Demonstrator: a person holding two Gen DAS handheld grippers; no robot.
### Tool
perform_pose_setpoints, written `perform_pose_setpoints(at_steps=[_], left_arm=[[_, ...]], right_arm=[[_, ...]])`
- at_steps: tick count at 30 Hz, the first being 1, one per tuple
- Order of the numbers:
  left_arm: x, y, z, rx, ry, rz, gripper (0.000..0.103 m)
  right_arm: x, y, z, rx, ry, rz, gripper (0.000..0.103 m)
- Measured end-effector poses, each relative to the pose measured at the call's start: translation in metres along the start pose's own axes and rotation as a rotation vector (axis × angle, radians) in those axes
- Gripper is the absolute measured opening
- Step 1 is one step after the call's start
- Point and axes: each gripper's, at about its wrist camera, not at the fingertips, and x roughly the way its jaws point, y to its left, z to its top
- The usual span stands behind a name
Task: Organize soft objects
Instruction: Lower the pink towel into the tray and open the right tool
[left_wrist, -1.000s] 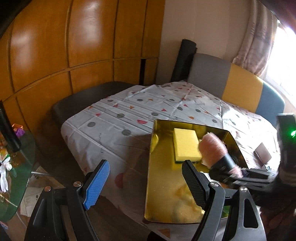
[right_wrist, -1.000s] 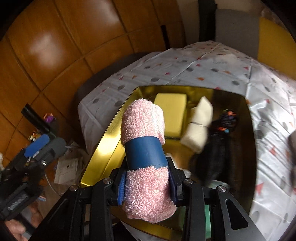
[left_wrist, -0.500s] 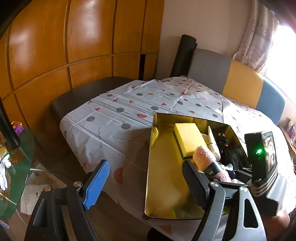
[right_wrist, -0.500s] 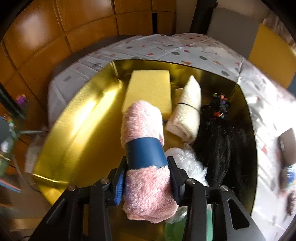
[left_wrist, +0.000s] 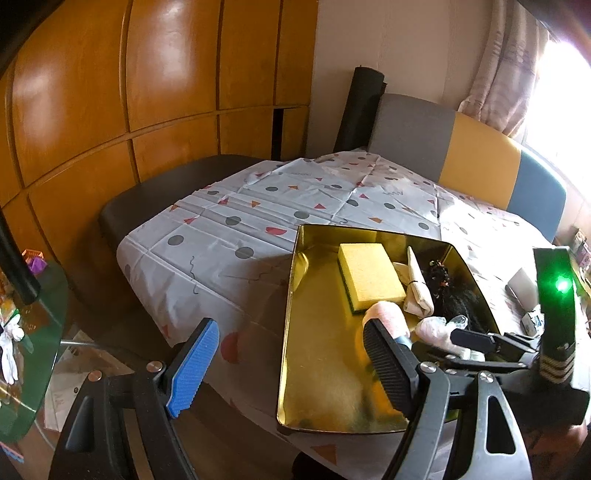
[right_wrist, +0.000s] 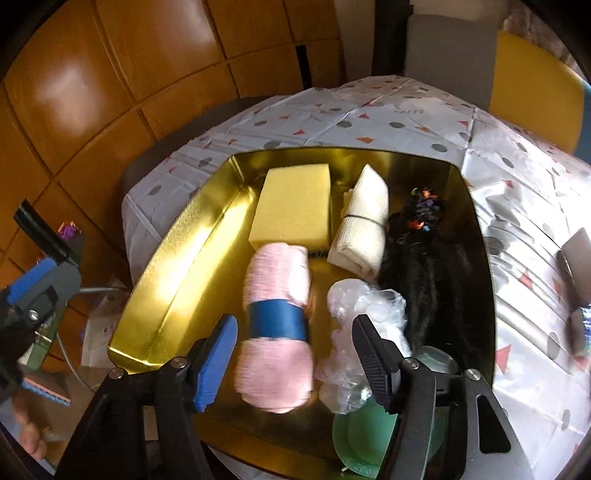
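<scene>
A pink rolled towel (right_wrist: 277, 325) with a blue band lies in the gold tray (right_wrist: 166, 266), beside the yellow sponge (right_wrist: 291, 206). My right gripper (right_wrist: 295, 326) straddles the towel. Its jaws are opening and the pads stand clear of the towel's sides. Also in the tray are a cream rolled cloth (right_wrist: 362, 229), a black hairpiece (right_wrist: 424, 266) and a crumpled clear plastic bag (right_wrist: 354, 332). My left gripper (left_wrist: 290, 326) hangs open and empty over the tray's (left_wrist: 291, 295) near left edge. From there the towel (left_wrist: 386, 314) shows behind its right finger.
The tray sits on a table with a dotted cloth (left_wrist: 240, 229). A green round object (right_wrist: 369, 443) lies at the tray's near end. A padded bench back (left_wrist: 461, 155) stands behind. A glass side table (left_wrist: 33, 332) is at the left. Small items (left_wrist: 524, 291) lie right of the tray.
The right gripper came down into the tray with the pink towel, then its jaws spread and let go. The towel now rests on the tray floor. The left gripper stayed put.
</scene>
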Motion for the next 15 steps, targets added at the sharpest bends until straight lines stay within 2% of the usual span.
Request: perform_pose_setpoints(at_steps=[5, 9, 15], left_arm=[[-0.003, -0.006, -0.001, 0.016, -0.003, -0.009, 0.082], [-0.003, -0.014, -0.001, 0.039, 0.001, -0.017, 0.082], [-0.006, -0.03, -0.001, 0.083, -0.001, -0.033, 0.082]], right_arm=[[-0.02, -0.009, 0.0, 0.031, -0.06, 0.01, 0.067], [-0.033, -0.02, 0.0, 0.045, -0.097, -0.015, 0.073], [-0.058, -0.049, -0.004, 0.079, -0.149, -0.053, 0.074]])
